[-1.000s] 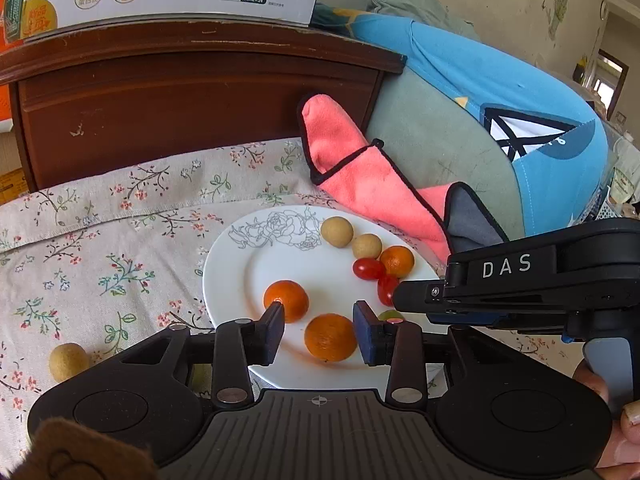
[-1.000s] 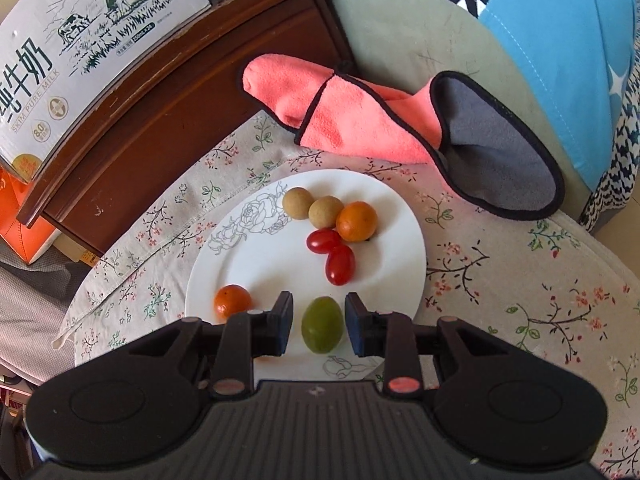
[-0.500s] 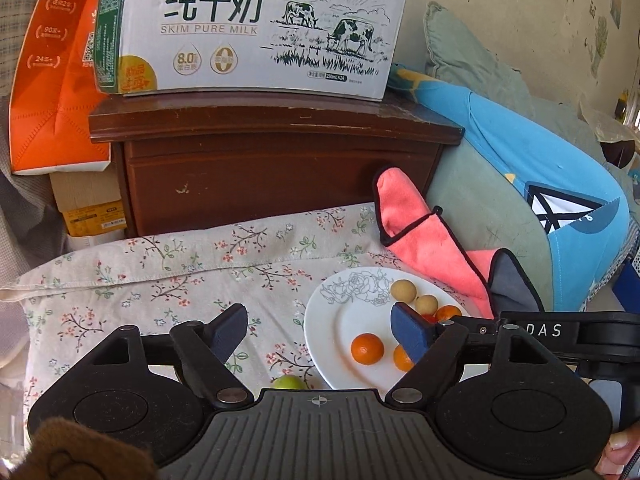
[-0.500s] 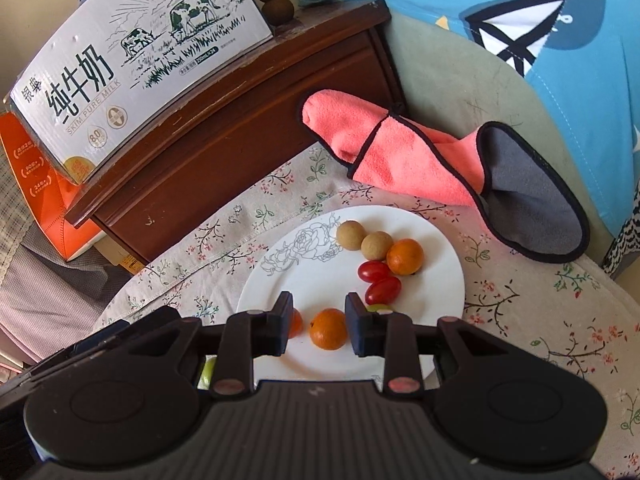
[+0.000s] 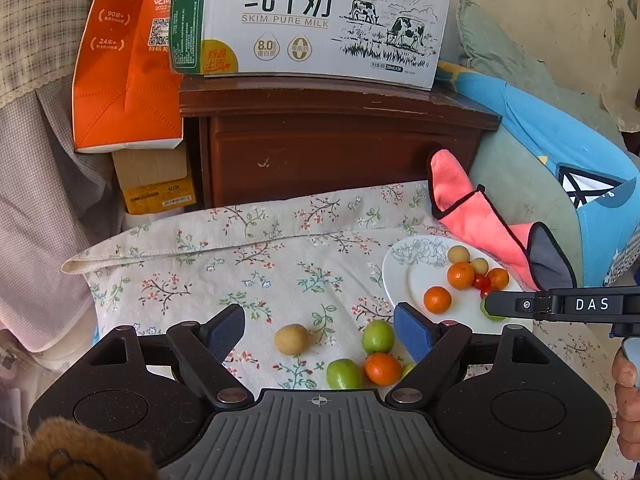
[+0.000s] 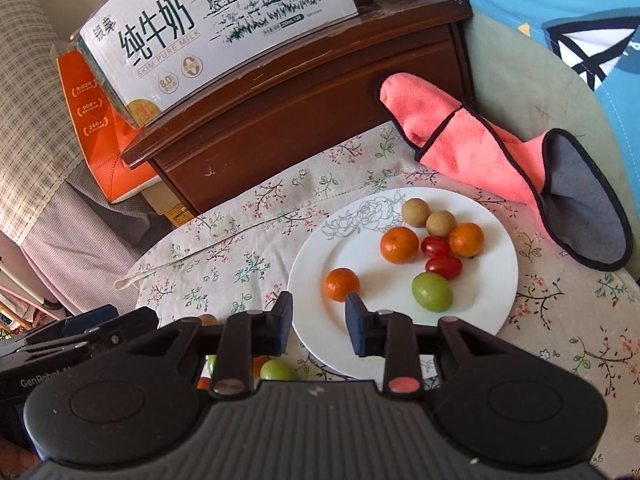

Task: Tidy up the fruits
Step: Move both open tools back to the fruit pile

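Observation:
A white plate [image 6: 496,300] on the floral cloth holds small oranges [image 6: 399,245], two brown longans [image 6: 415,212], cherry tomatoes [image 6: 443,266] and a green fruit [image 6: 432,292]. The plate also shows in the left wrist view [image 5: 394,276]. Loose on the cloth lie a longan [image 5: 291,339], green fruits [image 5: 378,336] and an orange [image 5: 382,368]. My left gripper [image 5: 318,330] is wide open and empty above these loose fruits. My right gripper [image 6: 318,326] is open and empty at the plate's near-left rim.
A dark wooden cabinet [image 5: 332,148] with a milk carton box [image 5: 308,20] stands behind the cloth. A pink and grey cloth [image 6: 500,152] lies right of the plate against a cushion. An orange box [image 5: 124,72] stands at the left.
My left gripper opened wide and pulled back left off the plate to the loose fruits. My right gripper let go of the green fruit on the plate and drew back, jaws wider.

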`<state>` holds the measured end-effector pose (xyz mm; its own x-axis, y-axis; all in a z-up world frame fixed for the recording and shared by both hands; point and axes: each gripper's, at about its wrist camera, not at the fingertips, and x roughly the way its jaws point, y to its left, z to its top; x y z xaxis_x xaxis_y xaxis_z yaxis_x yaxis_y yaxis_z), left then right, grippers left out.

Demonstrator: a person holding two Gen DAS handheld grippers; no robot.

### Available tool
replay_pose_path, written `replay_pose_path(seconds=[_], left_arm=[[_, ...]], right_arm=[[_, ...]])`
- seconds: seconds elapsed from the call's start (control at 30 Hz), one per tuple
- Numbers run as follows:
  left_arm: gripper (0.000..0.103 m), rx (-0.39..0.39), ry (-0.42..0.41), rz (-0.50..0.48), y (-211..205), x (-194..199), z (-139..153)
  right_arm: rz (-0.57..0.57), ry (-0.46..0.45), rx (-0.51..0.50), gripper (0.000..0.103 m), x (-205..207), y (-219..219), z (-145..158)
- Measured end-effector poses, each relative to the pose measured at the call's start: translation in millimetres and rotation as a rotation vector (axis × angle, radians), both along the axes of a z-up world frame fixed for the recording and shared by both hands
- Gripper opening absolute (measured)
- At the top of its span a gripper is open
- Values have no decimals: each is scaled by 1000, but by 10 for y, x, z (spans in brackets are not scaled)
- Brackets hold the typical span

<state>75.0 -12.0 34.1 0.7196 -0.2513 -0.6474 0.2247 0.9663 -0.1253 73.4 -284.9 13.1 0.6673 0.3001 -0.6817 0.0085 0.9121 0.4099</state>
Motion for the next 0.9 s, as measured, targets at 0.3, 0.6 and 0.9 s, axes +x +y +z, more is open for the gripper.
replay_pose_path(seconds=[0.3,0.6,0.9], left_arm=[[83,39,60,-56,15,-114,-195],[83,79,138,-110,-88,-118,-439],[83,85,164,-128,-168,-96,-611]], right_arm=[[175,9,-46,31,-98,284,-100],[266,35,-98,31,-130,486,-238],[277,60,-140,31,-37,570,-368]])
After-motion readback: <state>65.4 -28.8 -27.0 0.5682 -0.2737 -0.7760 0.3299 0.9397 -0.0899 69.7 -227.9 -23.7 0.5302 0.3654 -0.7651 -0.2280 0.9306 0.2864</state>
